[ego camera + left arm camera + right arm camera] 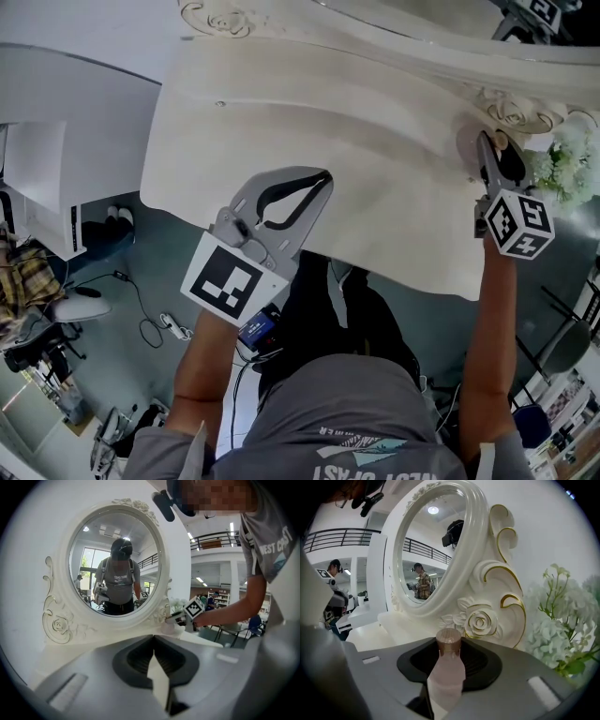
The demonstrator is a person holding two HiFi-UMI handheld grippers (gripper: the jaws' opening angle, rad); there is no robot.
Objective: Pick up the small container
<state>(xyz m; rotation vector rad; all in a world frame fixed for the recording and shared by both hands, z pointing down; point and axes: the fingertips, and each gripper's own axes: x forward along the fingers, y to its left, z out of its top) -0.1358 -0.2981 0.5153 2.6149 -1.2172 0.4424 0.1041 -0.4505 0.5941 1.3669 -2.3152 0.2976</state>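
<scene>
The small container [446, 670] is a pale pink bottle with a brownish cap. It stands upright on the white dressing table [309, 112], just in front of the mirror's carved rose base. My right gripper [497, 155] is around it at the table's far right, and both jaws lie against the bottle's sides. In the left gripper view the bottle [168, 628] shows small beside the mirror frame. My left gripper [323, 176] hovers over the table's near edge with its tips together and nothing in it.
An oval mirror [436, 550] in an ornate white and gold frame stands at the table's back. White artificial flowers [562, 616] crowd the right side close to the bottle. Below the curved front edge [281, 239], cables and shoes [112, 220] lie on the floor.
</scene>
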